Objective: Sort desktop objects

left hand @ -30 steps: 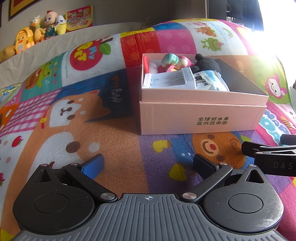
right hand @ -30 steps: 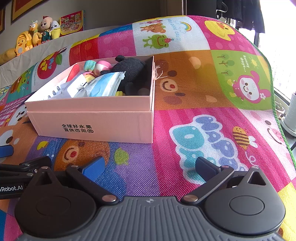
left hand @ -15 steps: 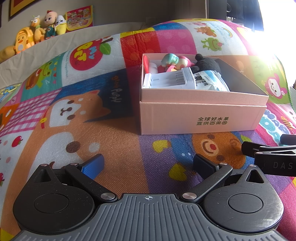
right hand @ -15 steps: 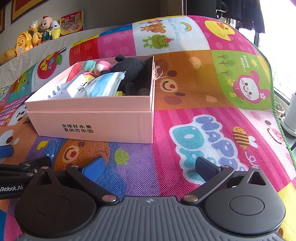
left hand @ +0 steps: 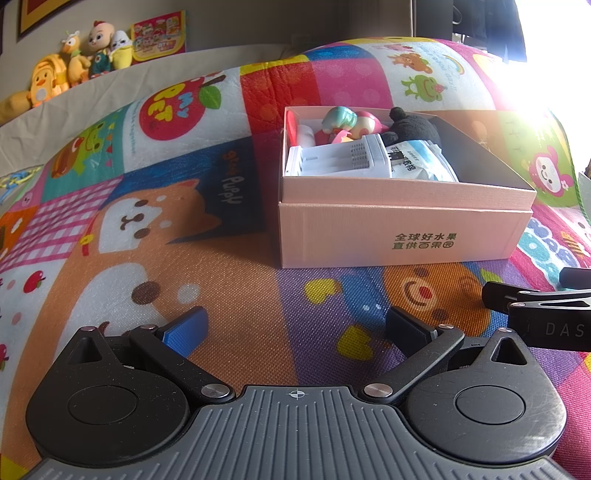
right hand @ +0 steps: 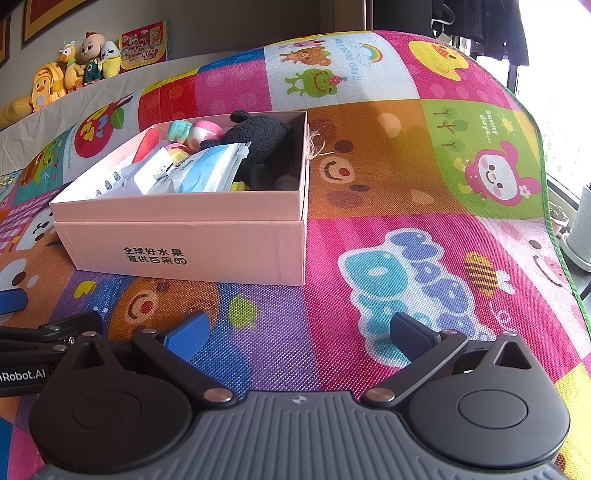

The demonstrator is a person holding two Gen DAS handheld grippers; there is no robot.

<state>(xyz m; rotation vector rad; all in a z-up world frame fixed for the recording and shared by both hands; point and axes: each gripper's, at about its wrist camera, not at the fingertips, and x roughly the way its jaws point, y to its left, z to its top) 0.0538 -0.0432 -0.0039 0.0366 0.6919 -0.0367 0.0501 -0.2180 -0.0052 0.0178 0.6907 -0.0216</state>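
Observation:
A pink cardboard box [left hand: 402,236] [right hand: 192,243] stands on the cartoon play mat. Inside it lie a black plush toy [right hand: 258,140] [left hand: 413,125], a white and blue packet [right hand: 210,173] [left hand: 421,166], a white ribbed plastic case [left hand: 340,160] [right hand: 122,179] and pink and teal figurines [left hand: 351,123] [right hand: 195,134]. My left gripper [left hand: 295,328] rests open low over the mat in front of the box's left corner, nothing between its fingers. My right gripper [right hand: 299,330] is open too, in front of the box's right corner. Each gripper shows at the other view's edge.
The play mat [right hand: 424,184] covers the whole surface and drops off at the right, by a bright window. Stuffed toys [left hand: 74,62] and a picture book [left hand: 159,35] line the ledge at the far left. Bare mat lies left and right of the box.

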